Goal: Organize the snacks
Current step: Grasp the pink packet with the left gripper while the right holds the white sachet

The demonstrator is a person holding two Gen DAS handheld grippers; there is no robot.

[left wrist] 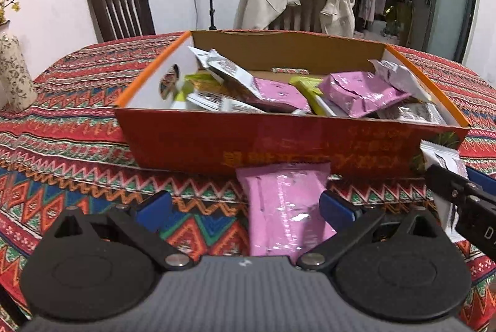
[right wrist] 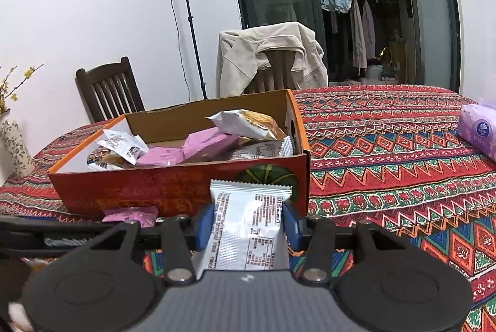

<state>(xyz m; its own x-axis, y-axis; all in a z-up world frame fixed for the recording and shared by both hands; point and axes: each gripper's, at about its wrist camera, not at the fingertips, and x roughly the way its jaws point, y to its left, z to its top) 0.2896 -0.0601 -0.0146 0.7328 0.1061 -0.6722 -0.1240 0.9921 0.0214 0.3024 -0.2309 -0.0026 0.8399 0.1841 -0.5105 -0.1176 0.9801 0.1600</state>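
Your left gripper [left wrist: 245, 205] is wide open and holds nothing. A pink snack pack [left wrist: 285, 208] lies flat on the tablecloth [left wrist: 77, 152] between its blue fingers [left wrist: 153, 206]. The pack is close to the finger at 3 o'clock and well apart from the one at 9 o'clock. Its far end touches the front wall of the red box [left wrist: 279, 143], at 12 o'clock.

Your right gripper [right wrist: 248, 223] is squeezed onto a white snack pack [right wrist: 248, 226]. Both blue pads press its sides, and it stands upright just in front of the box [right wrist: 173, 186].

The box sits on the table and has many packs piled inside, pink ones [left wrist: 359, 93] and white ones [right wrist: 248, 122]. A purple tissue pack [right wrist: 479, 130] lies at 3 o'clock of the right wrist view, well apart from the box.
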